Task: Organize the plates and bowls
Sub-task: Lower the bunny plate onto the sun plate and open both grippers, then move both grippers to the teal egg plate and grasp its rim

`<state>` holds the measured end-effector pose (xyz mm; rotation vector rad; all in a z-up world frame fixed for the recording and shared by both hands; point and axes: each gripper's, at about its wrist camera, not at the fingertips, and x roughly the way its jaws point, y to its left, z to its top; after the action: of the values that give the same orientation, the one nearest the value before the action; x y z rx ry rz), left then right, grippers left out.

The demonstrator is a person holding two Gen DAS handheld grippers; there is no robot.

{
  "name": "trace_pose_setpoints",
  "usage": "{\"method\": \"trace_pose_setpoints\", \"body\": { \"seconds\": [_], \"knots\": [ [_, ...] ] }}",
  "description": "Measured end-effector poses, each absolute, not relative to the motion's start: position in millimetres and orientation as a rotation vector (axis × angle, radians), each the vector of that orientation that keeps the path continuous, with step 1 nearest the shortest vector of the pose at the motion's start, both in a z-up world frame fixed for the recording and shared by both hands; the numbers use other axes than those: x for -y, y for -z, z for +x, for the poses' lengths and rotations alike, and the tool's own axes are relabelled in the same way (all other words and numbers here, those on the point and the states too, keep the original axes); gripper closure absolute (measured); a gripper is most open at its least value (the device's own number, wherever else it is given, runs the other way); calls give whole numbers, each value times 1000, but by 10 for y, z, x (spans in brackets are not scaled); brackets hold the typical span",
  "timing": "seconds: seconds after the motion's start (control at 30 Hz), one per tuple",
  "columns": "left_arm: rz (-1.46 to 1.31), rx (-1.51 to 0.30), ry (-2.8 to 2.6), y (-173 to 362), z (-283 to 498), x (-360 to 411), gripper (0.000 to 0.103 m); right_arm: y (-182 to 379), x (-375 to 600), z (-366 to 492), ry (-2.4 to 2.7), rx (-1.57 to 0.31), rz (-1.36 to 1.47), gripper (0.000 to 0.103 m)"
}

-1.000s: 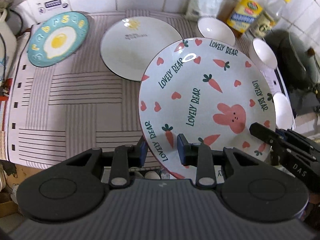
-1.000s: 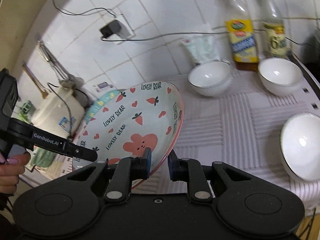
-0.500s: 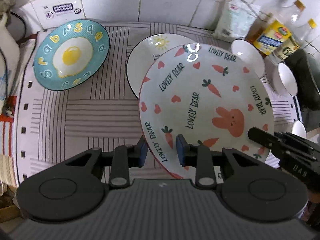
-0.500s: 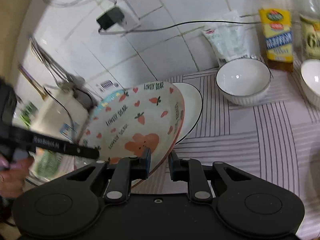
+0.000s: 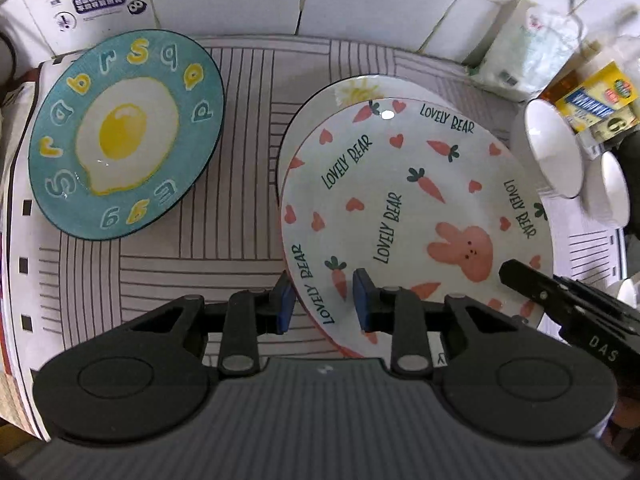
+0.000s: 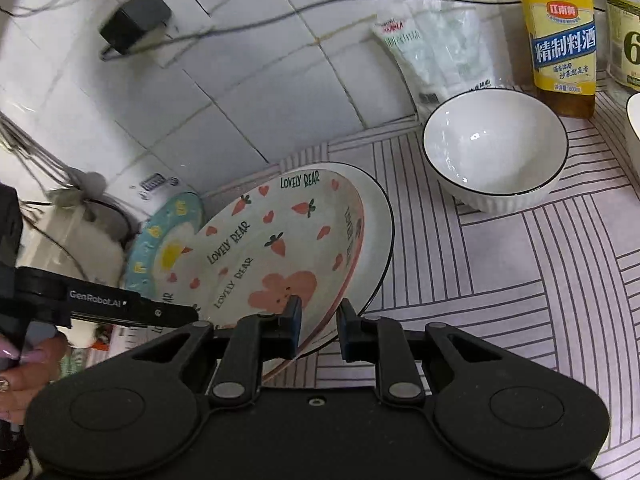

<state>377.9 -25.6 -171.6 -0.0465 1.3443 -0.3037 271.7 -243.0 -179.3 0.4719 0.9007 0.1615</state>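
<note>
Both grippers hold one plate between them. The bunny plate [image 5: 416,216], white with pink hearts, carrots, a pink rabbit and the words "LOVELY BEAR", sits tilted above the white plate [image 5: 344,94] with the little sun on its rim, covering most of it; whether the two touch cannot be told. The left gripper [image 5: 322,306] is nearly closed, its blue pads clamped on the near rim of the bunny plate, one pad under the edge and one on the face. The right gripper [image 6: 318,326] is likewise narrowed onto the rim at the plate's other side, one pad on the painted face by the rabbit and the other behind the edge.

Both plates are over a striped cloth [image 5: 168,264] that covers the worktop. To the left of them, apart, lies a teal plate [image 5: 124,136] painted with a fried egg and yellow letters. To the right stands a white bowl [image 6: 496,152] with a dark rim, and behind it a yellow-labelled bottle [image 6: 562,36] and a plastic packet [image 6: 436,48] against the tiled wall [image 6: 224,92]. A hand [image 6: 24,376] grips the left tool's handle at the edge of the right view.
</note>
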Motion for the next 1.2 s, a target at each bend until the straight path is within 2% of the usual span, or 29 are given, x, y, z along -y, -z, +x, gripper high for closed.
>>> {"method": "trace_pose_setpoints", "body": {
  "seconds": [0.47,0.57,0.6,0.7,1.0,1.2],
  "knots": [
    [-6,-1400,368,1873,4027,254,73,1778,2145,2963,-3,-918,334,79],
    [-5,-1415,394,1897,4068,265,74,1793,2048,3016,34,-941,258,73],
    [-4,-1413,393,1901,4048,277,75,1787,1977,3038,48,-949,201,68],
    [-6,-1404,394,1915,3979,281,73,1749,1883,3064,85,-953,130,66],
    [-38,-1429,408,1991,3918,285,75,1878,1850,3071,160,-943,102,66],
    [-42,-1398,453,1937,3831,277,75,1922,1823,3013,181,-921,95,71]
  ]
}}
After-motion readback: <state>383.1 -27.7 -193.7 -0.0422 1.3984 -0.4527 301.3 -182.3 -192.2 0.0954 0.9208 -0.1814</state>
